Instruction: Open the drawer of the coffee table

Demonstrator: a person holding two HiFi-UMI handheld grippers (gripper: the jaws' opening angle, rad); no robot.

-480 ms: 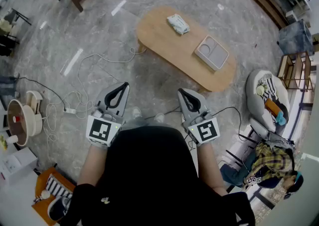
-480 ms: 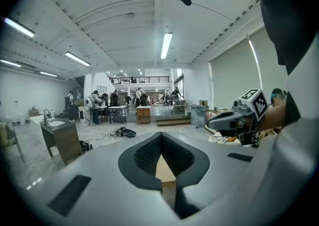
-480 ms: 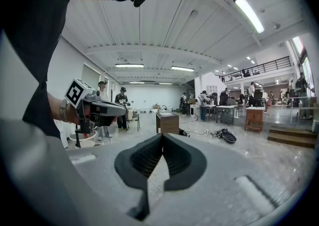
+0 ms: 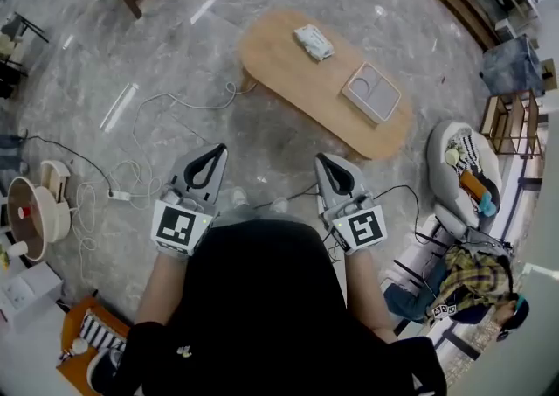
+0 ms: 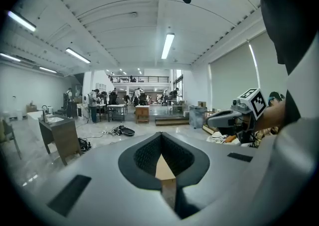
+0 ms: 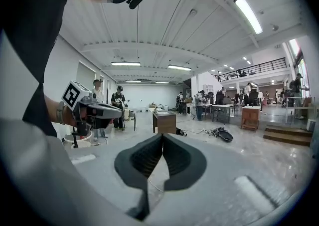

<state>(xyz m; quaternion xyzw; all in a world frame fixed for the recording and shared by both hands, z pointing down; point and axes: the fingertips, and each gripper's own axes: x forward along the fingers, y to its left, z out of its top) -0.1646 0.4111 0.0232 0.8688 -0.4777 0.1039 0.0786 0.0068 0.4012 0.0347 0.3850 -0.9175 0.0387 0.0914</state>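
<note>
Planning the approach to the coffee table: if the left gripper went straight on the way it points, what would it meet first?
Probably the coffee table: the left gripper, shut and empty, aims toward its left-hand end across the floor, though depth is hard to judge.

Head view: taken from above, steeply downward, over the oval light-wood table. Left and right gripper views: directed nearly level over the grey marble floor, shared by all three.
</note>
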